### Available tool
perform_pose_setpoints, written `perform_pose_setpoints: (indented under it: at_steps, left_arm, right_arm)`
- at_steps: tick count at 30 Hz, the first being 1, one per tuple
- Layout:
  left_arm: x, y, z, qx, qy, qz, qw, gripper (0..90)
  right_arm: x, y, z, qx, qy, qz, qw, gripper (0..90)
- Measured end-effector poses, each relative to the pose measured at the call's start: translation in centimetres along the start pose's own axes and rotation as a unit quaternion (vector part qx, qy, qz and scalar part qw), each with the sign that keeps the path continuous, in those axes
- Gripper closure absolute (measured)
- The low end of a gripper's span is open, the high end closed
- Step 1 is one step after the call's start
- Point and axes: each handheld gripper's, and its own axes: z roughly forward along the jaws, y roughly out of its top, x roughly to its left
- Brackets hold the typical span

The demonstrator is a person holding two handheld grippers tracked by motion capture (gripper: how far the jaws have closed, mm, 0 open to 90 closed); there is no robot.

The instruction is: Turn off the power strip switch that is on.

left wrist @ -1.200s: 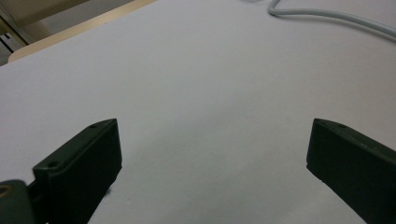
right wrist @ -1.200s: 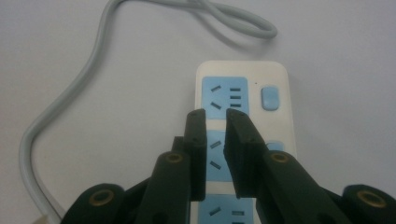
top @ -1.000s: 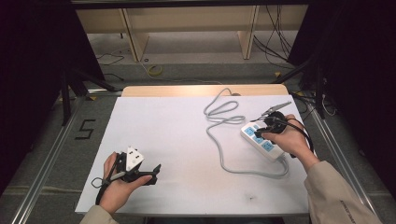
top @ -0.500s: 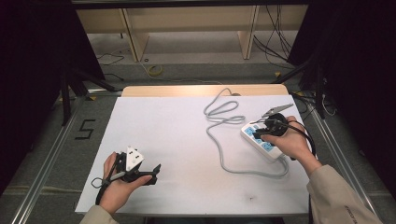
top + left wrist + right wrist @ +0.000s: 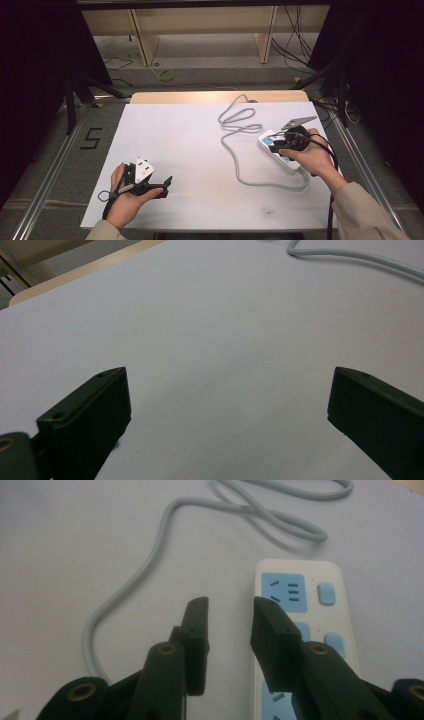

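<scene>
A white power strip (image 5: 290,164) with blue sockets lies at the table's right, its grey cable (image 5: 235,145) looping toward the far edge. My right gripper (image 5: 278,142) hovers over the strip's far end. In the right gripper view its jaws (image 5: 231,605) have just been opening and stand apart with nothing between them. One jaw is over the strip (image 5: 300,570), the other over bare table beside the cable (image 5: 150,565). My left gripper (image 5: 165,186) rests near the front left, wide open (image 5: 227,390) and empty above the white surface.
The white table top (image 5: 200,140) ends in a wooden strip (image 5: 215,96) at the far side. Metal rails run along both sides. Cables and shelf legs stand on the floor beyond. A "5" mark (image 5: 91,138) lies on the floor at left.
The right gripper has shifted a little toward the near side over the power strip. The left hand and its gripper have kept still.
</scene>
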Motion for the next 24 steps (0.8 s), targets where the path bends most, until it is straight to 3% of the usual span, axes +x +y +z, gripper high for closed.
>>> perform_pose_setpoints:
  at_steps: [24]
  left_arm:
    - [-0.2, -0.1, 0.1, 0.007, -0.004, 0.004, 1.0000, 3.7]
  right_arm:
    - [1.4, -3.1, -1.4, -0.027, 0.030, -0.007, 0.9992, 56.8]
